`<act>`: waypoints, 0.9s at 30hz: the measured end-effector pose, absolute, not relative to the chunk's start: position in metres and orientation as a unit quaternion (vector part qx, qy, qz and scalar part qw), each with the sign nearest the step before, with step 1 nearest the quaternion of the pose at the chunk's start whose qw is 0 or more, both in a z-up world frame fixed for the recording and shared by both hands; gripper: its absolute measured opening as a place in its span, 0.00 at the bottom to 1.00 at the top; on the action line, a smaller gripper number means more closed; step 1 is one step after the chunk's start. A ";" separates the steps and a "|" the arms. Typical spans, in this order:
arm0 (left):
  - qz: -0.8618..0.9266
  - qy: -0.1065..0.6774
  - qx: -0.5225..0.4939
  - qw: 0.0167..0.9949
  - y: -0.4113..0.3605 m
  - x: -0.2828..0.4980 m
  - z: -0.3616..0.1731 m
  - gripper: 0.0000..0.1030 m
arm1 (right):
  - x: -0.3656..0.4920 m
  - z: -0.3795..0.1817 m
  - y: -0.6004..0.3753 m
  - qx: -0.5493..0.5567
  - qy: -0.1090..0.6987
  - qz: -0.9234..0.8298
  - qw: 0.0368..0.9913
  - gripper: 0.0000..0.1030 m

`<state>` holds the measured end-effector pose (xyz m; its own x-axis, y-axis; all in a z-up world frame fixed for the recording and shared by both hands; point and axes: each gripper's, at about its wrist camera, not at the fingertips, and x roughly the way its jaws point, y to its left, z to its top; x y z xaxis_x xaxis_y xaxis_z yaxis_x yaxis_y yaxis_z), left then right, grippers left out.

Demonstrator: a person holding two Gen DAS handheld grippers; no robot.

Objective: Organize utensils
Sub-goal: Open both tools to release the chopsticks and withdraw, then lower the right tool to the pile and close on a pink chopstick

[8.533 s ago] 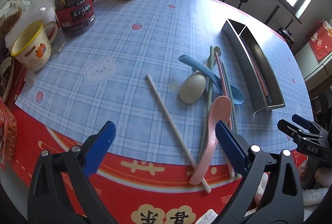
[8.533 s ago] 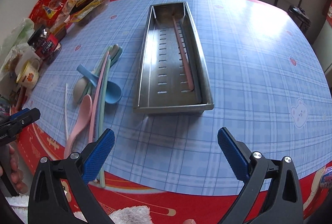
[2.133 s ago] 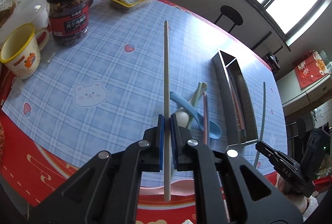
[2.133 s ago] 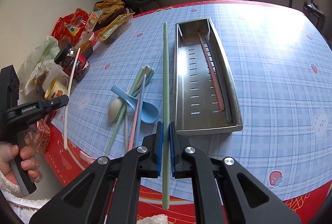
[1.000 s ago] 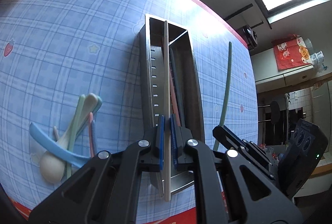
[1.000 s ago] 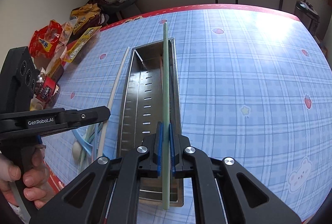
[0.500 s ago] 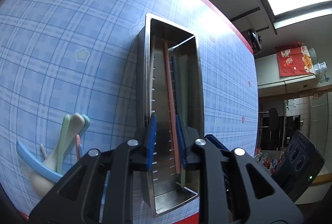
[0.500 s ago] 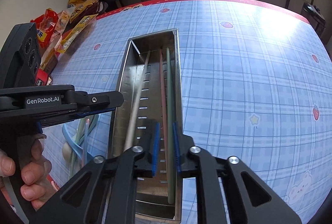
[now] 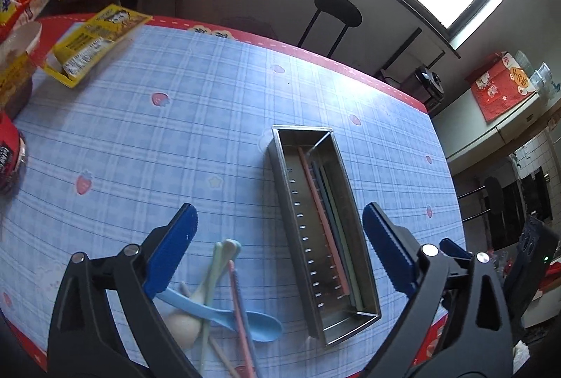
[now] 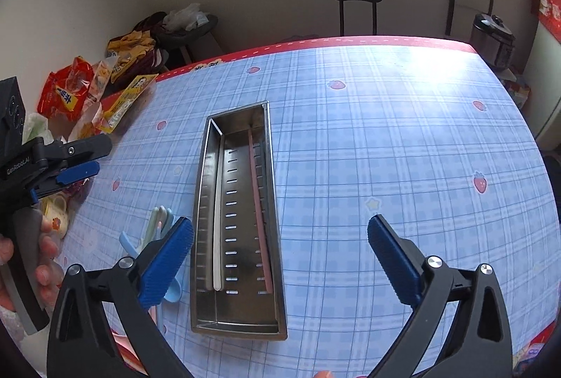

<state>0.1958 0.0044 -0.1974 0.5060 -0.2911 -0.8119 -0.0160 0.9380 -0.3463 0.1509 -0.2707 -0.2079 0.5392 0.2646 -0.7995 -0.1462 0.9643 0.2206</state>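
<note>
A long steel tray (image 10: 242,203) lies lengthwise on the blue checked tablecloth. A white chopstick (image 10: 217,231) rests along its left wall and a pink chopstick (image 10: 259,213) along its right. The left wrist view shows the tray (image 9: 305,213) holding the pink chopstick (image 9: 322,227) and a green chopstick (image 9: 345,245). Left of the tray is a pile with a blue spoon (image 9: 224,311), a cream spoon (image 9: 182,325) and more chopsticks. My right gripper (image 10: 280,262) hangs over the tray's near end and my left gripper (image 9: 278,252) just left of it. Both are opening, with nothing between the jaws.
A hand (image 10: 42,255) holds the left gripper (image 10: 94,157) at the left edge. Snack bags (image 10: 66,94), a yellow packet (image 9: 94,41) and a cup (image 10: 56,210) crowd the table's left side. A black stool (image 9: 336,10) stands beyond the far edge.
A second ago the left gripper gripped the white chopstick and the right the green one over the tray. Both chopsticks now lie in the tray; both grippers have opened wide and risen.
</note>
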 end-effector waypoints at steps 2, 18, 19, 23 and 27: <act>-0.072 0.486 -0.143 0.859 0.016 0.184 -0.192 0.94 | 0.142 -0.204 -0.276 0.065 0.461 0.108 0.878 0.94; -0.012 0.475 -0.078 0.876 0.075 0.062 -0.206 0.94 | 0.081 -0.202 -0.273 0.007 0.455 0.097 0.885 0.94; -0.007 0.478 -0.079 0.875 0.078 0.055 -0.211 0.94 | 0.078 -0.205 -0.272 0.006 0.457 0.097 0.884 0.94; 0.004 0.489 -0.082 0.869 0.088 0.031 -0.226 0.94 | 0.066 -0.217 -0.267 -0.003 0.474 0.088 0.876 0.94; -0.009 0.503 -0.090 0.860 0.090 0.010 -0.242 0.94 | 0.057 -0.226 -0.264 0.003 0.476 0.084 0.875 0.94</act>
